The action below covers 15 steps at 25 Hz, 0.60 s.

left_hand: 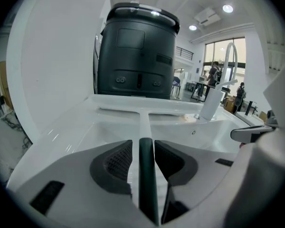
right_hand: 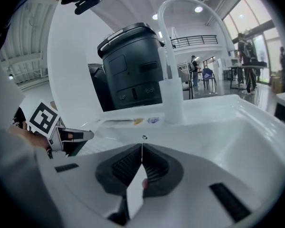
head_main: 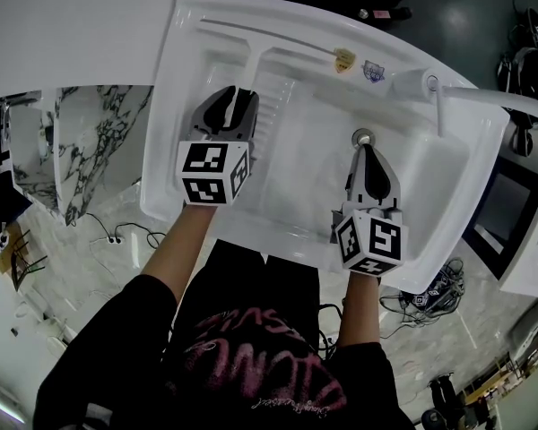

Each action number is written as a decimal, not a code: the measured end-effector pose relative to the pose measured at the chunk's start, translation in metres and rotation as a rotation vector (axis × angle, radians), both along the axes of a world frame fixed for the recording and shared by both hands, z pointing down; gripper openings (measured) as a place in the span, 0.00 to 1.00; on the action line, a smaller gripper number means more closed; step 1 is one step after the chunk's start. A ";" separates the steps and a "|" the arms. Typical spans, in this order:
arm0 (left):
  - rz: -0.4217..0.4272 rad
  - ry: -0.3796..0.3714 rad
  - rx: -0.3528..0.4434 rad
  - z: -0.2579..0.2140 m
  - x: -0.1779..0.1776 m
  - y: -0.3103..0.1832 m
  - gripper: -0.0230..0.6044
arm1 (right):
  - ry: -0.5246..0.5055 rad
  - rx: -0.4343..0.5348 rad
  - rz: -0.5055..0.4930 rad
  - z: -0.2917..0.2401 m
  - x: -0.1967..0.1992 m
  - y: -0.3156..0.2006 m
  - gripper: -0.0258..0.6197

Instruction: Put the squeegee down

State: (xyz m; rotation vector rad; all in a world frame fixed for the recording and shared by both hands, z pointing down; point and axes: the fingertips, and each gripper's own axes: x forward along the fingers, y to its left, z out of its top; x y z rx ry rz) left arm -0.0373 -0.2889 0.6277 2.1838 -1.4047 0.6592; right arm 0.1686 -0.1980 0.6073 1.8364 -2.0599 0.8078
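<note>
A squeegee lies on the white sink (head_main: 448,177), its thin blade (head_main: 269,36) along the back rim and its handle (head_main: 249,70) pointing toward me over the ribbed drainboard. The handle's dark end (left_hand: 147,179) runs between the jaws of my left gripper (head_main: 236,97) (left_hand: 143,144). Those jaws stand open, with a narrow gap showing on each side of the handle. My right gripper (head_main: 366,149) (right_hand: 141,146) hovers over the basin near the drain (head_main: 363,136); it is shut with nothing in it.
A tall white faucet (head_main: 430,88) (right_hand: 171,80) rises at the sink's back right corner. A big dark bin-like unit (left_hand: 135,51) (right_hand: 130,70) stands behind the sink. Two small stickers (head_main: 343,58) sit on the back rim. Cables trail on the marble floor below.
</note>
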 end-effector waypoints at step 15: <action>-0.003 -0.009 0.056 -0.026 -0.004 0.005 0.25 | -0.003 0.026 -0.005 -0.014 -0.004 0.001 0.07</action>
